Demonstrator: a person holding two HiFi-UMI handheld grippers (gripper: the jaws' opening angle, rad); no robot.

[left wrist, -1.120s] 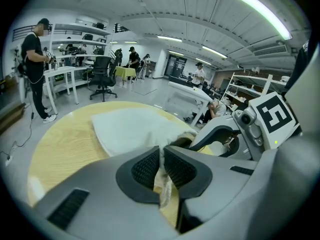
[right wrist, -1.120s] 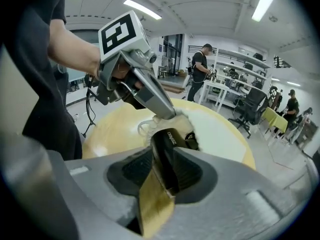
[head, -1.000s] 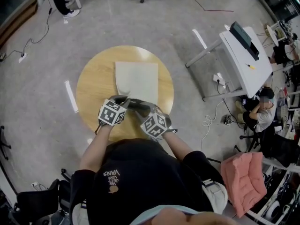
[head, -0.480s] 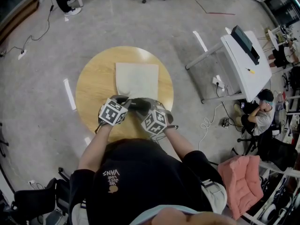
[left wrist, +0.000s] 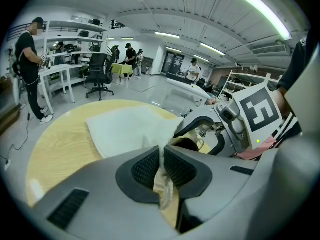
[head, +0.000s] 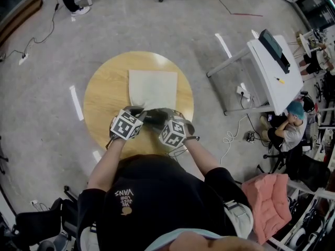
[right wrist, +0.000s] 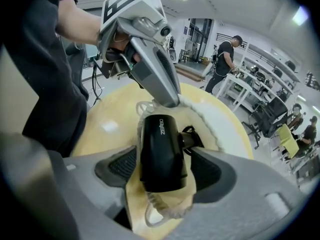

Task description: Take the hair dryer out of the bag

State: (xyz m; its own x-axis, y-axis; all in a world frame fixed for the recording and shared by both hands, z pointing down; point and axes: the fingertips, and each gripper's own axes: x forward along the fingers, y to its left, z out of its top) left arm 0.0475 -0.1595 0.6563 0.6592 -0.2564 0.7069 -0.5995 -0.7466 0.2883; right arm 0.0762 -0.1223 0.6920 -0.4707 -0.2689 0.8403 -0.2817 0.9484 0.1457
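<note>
the white cloth bag point(left wrist: 125, 129) is kept pinched at its near edge by the left gripper point(left wrist: 162, 159). the black hair dryer point(right wrist: 161, 149) looks pretty much out, laid on the round wooden table point(head: 104, 95) between the right gripper point(right wrist: 165, 171) jaws, which have just been opened wide and aren't pressed on it.

1 round wooden table point(head: 104, 95) carries the items. 1 white fabric bag point(head: 153, 88) lies flat across the table's centre, reaching toward its far edge. 1 black hair dryer point(right wrist: 161, 151) lies toward the table's near edge, with bag fabric beneath its end.

"VANS" on shirt point(head: 157, 203); hair dryer point(right wrist: 161, 151) lettering unclear
</note>
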